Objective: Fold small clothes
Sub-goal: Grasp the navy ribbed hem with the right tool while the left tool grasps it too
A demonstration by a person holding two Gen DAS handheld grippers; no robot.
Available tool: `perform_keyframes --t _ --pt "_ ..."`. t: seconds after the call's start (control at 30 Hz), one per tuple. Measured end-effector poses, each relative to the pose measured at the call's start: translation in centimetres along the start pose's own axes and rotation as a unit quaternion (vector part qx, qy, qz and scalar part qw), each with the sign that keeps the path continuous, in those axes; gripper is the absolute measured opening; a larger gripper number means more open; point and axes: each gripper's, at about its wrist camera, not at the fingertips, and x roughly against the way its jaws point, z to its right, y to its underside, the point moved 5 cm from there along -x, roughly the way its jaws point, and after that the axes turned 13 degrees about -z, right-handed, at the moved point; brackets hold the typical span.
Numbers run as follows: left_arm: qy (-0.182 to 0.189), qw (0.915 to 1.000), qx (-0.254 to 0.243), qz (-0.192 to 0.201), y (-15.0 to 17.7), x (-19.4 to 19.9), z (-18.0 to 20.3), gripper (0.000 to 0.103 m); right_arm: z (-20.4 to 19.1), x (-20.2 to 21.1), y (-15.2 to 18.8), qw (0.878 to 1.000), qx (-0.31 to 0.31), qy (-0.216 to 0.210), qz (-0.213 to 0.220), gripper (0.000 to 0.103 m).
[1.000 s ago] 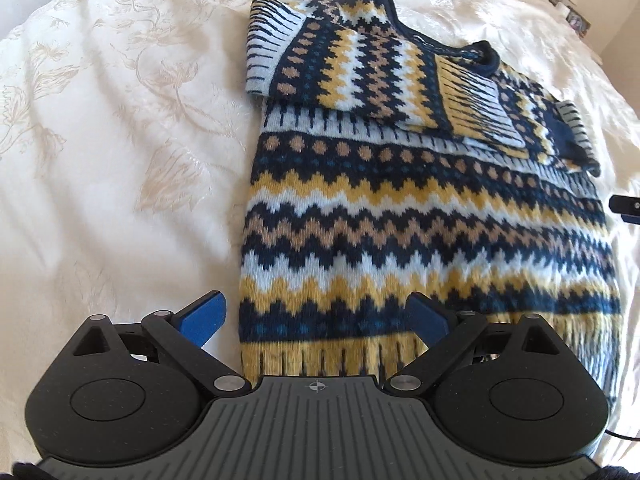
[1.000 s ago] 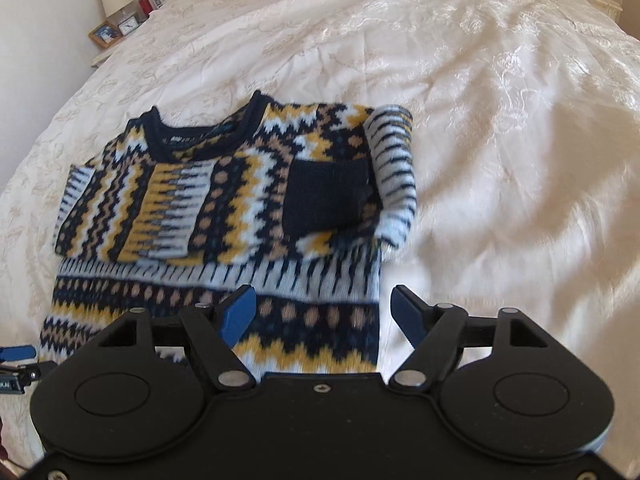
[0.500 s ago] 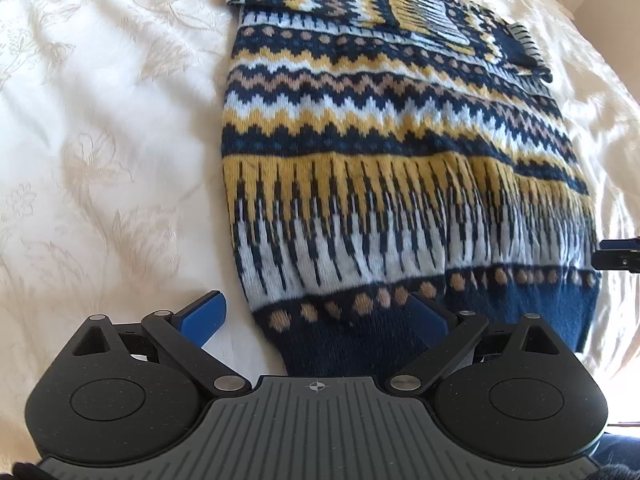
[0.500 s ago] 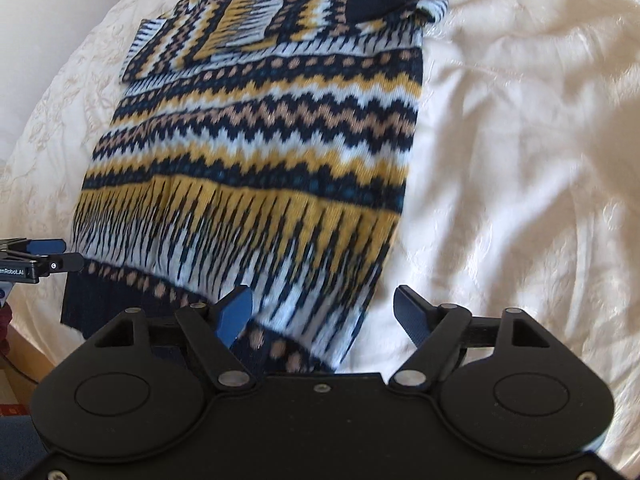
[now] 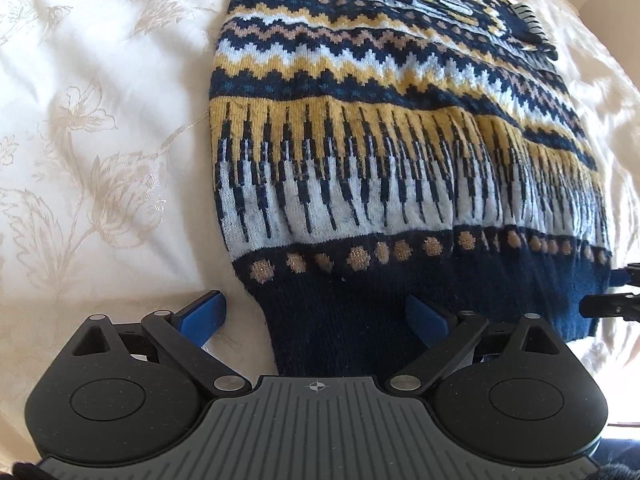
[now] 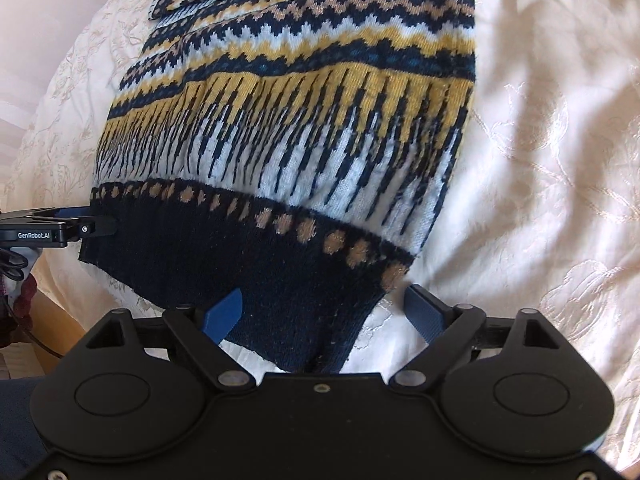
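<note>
While both claws sit spread at its navy hem, the patterned sweater (image 5: 400,128) lies flat on the bed.

With its blue fingers wide apart, the left claw (image 5: 316,314) straddles the hem's left corner, one finger over the cream embroidered bedspread (image 5: 88,128), the other over the dark ribbing. Likewise parted, the right claw (image 6: 322,312) frames the hem's right corner; whether either finger touches the knit I cannot tell. Each claw shows at the edge of the other's view, level with the hem. Up top, the sleeves lie folded across the chest.
</note>
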Motion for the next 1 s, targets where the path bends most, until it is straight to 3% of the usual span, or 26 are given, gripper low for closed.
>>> perform_keyframes --t 0.07,0.37,0.47,0.53,0.6,0.7,0.83,1.0 --pt "0.000 1.0000 -0.002 0.000 -0.1 -0.3 0.0 0.098 0.0 -0.3 -0.1 1.000 -0.002 -0.008 0.002 0.102" --pt "0.008 0.9999 -0.001 0.007 0.0 -0.5 0.0 0.102 0.6 -0.6 0.2 0.999 -0.015 -0.030 0.029 0.103" --pt "0.019 0.9998 0.002 0.007 0.1 -0.2 -0.2 0.101 0.6 -0.3 0.4 0.999 -0.011 -0.036 0.017 0.103" --pt "0.024 0.9997 0.005 0.010 0.4 0.1 -0.5 0.096 0.7 -0.1 0.4 0.999 -0.020 -0.046 0.007 0.103" --pt "0.031 0.9994 0.007 0.013 0.7 0.6 -0.7 0.083 0.8 0.1 0.5 0.998 -0.028 -0.054 0.005 0.097" --pt "0.048 0.9986 0.015 0.016 1.2 1.2 -1.1 0.073 1.2 0.7 1.0 0.998 -0.036 -0.057 0.010 0.083" --pt "0.059 0.9975 0.033 0.020 1.5 1.3 -1.3 0.062 1.7 1.0 1.4 0.995 -0.063 -0.075 0.016 0.071" --pt "0.087 0.9947 0.052 0.015 1.4 1.4 -1.3 0.029 1.3 0.7 1.3 0.994 -0.077 -0.080 0.009 0.051"
